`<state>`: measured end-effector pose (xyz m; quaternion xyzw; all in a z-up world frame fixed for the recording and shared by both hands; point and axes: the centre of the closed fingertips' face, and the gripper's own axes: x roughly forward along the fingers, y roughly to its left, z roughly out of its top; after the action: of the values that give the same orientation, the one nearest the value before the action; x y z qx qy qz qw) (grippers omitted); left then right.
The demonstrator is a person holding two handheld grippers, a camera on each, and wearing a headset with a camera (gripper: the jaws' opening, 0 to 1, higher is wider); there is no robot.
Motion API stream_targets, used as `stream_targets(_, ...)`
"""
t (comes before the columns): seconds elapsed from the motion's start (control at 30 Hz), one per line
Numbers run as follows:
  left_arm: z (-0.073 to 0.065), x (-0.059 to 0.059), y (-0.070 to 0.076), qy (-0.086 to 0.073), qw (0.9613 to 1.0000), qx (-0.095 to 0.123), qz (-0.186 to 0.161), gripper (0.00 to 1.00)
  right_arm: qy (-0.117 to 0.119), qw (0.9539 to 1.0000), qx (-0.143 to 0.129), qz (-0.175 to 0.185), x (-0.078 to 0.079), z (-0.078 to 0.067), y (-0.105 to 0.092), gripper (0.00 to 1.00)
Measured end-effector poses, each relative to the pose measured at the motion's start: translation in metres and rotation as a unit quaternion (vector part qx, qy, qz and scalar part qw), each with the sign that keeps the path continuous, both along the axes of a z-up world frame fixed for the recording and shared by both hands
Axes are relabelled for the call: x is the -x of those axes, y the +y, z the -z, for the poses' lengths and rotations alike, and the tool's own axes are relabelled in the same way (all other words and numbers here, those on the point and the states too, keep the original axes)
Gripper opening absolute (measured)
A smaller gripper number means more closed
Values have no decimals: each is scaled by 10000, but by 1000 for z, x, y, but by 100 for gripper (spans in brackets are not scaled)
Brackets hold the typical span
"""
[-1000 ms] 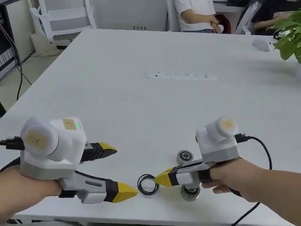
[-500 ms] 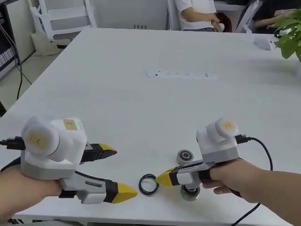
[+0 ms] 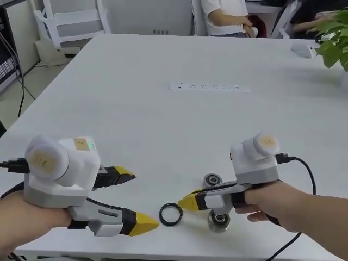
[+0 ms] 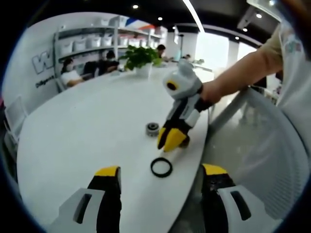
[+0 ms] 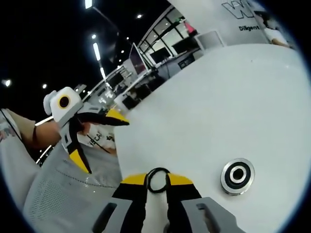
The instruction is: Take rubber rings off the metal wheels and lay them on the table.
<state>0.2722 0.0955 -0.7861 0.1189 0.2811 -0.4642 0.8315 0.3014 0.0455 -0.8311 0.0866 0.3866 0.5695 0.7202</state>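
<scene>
The black rubber ring (image 3: 171,214) lies flat on the white counter (image 3: 163,119), so this one looks laid down. To finish well I should lift my right gripper (image 3: 187,202) straight up without snagging it, then go for the small round metal wheel (image 3: 212,180) just behind. The right jaws are parted by a narrow gap and grip nothing; the ring sits just ahead of their yellow tips, clear of them. A second metal wheel (image 3: 219,220) rests beneath my right gripper. My left gripper (image 3: 136,198) hangs on the ring's other side, jaws spread wide and empty.
</scene>
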Motion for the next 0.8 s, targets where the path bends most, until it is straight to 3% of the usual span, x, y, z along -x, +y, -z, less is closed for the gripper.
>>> stream_targets(0.43,-3,1,-3,-1,10000,-1,40,67,-519,9983,-230,93,-7,-29,-20,24)
stream_targets(0.8,-5,2,-9,-1,10000,40,72,68,-1093,9934,-236,260,-7,-47,-43,43)
